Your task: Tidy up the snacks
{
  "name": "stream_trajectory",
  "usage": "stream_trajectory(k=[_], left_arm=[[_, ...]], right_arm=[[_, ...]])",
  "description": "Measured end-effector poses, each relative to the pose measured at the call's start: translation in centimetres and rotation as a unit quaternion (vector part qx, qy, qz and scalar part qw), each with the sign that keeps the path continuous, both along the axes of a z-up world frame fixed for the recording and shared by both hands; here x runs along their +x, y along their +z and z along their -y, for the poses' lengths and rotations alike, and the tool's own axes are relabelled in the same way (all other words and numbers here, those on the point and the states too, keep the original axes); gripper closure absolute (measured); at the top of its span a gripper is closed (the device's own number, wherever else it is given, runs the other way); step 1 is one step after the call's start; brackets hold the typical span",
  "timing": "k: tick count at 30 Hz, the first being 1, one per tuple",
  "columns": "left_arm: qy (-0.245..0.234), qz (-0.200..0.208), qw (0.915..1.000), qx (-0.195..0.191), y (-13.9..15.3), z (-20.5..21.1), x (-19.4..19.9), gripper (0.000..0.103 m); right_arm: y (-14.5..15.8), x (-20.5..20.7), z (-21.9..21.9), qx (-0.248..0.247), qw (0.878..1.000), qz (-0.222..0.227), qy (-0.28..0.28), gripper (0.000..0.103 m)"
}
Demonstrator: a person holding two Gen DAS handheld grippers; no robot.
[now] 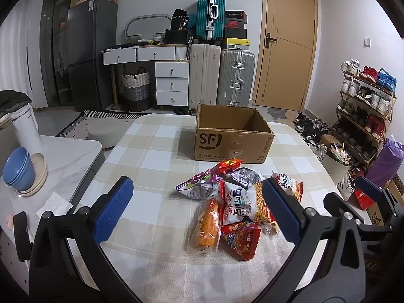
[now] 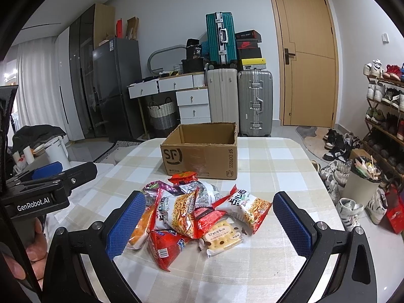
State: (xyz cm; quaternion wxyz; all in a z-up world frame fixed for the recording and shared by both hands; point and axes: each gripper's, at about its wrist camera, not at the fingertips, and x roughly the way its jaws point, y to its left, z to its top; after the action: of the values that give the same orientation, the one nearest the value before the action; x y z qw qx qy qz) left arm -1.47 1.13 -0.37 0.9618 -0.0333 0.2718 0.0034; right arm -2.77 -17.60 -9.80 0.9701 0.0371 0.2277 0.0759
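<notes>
A pile of snack packs [image 1: 234, 202] lies on the checked tablecloth [image 1: 151, 156], in front of an open, empty SF cardboard box [image 1: 232, 141]. The pile holds an orange bread pack [image 1: 205, 227], a red triangular bag [image 1: 240, 240] and noodle-snack bags [image 2: 176, 209]; a cracker pack [image 2: 222, 234] lies at its near right. My left gripper [image 1: 198, 209] is open, hovering short of the pile's left side. Over the pile's near edge my right gripper [image 2: 209, 224] is open too. Neither holds anything. The box [image 2: 202, 159] stands just behind the pile.
A side counter to the left carries blue bowls [image 1: 19, 169] and a white kettle [image 1: 25, 126]. Right of the table are a waste bin [image 2: 361, 179], loose shoes and a shoe rack [image 1: 366, 106]. Suitcases [image 2: 242, 101] and a door stand at the back.
</notes>
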Motion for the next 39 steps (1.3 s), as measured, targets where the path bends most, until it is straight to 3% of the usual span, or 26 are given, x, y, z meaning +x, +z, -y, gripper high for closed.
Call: stream_trajectory(k=[39], left_arm=[[-0.001, -0.029, 0.9996, 0.000, -2.1, 0.2, 1.7, 0.001]], right_arm=[[-0.8, 0.3, 0.4, 0.013, 1.000, -0.011, 0.003, 0.000]])
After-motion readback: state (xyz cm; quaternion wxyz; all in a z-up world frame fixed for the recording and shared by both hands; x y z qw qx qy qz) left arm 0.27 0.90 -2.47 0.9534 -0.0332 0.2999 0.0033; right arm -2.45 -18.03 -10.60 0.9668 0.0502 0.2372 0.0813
